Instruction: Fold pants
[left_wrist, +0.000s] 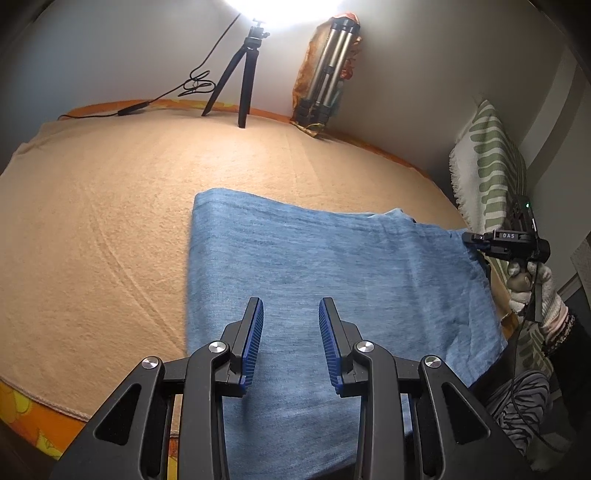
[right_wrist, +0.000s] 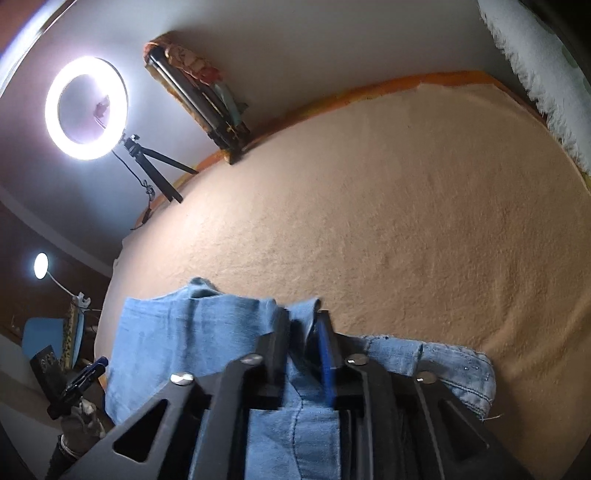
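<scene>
Your one pair of pants (left_wrist: 332, 273), blue denim, lies spread flat on the peach blanket (left_wrist: 110, 206) that covers the bed, toward the near right corner, with one end running off the near edge beneath your left gripper (left_wrist: 291, 325). That gripper hovers over the cloth with its jaws apart and nothing between them. Your right gripper (right_wrist: 301, 332) has its jaws pinched on a bunched fold of denim at the right edge of the pants, and in the left wrist view you can see it biting that same edge (left_wrist: 471, 238). Judge the denim as soft but fairly heavy: it should drape and sag between two holds rather than keep a line, and its seams and hems will likely be thicker and grip better than the open cloth. So take it at an edge or corner, through every layer. Beyond the pants you have two tripods at the far edge, a small black one (left_wrist: 240, 77) and a folded metal one (left_wrist: 325, 74), one ring light (right_wrist: 86, 107), and one green-patterned cushion (left_wrist: 487, 166).
</scene>
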